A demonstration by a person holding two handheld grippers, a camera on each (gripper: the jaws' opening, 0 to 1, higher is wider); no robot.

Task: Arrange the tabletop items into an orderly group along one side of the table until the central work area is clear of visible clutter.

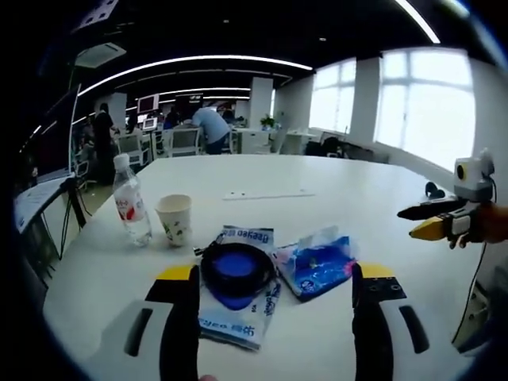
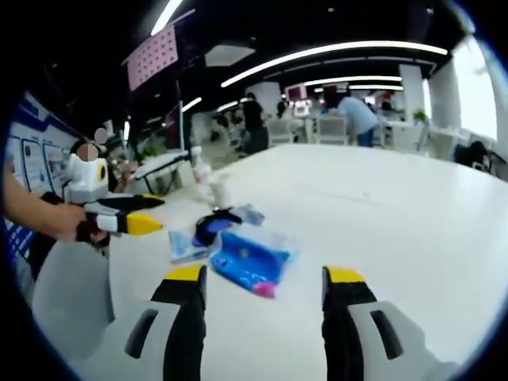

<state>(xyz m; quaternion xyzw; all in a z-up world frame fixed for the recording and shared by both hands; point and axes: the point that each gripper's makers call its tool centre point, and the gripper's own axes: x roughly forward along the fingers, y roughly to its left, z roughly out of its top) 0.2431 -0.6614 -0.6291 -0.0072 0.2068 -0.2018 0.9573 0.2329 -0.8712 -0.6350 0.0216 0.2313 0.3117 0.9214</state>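
So the big white surface (image 1: 333,198) is mostly bare, with all the stuff bunched near one edge. Largest to smallest: a white pouch with blue print (image 1: 238,305) with a dark round blue-centered thing (image 1: 236,271) sitting on it, a blue crinkly packet (image 1: 317,266) touching its side, then a water bottle (image 1: 129,200) and a paper cup (image 1: 175,219) standing just beyond.

Left tongs (image 1: 274,290) are spread wide, holding nothing, and the pouch pile lies dead ahead between the jaws, long axis running away from them. Right tongs (image 2: 264,290) are also open and empty, blue packet (image 2: 250,260) just ahead. Left looks nearer to the pile, so I'd guess it goes first.
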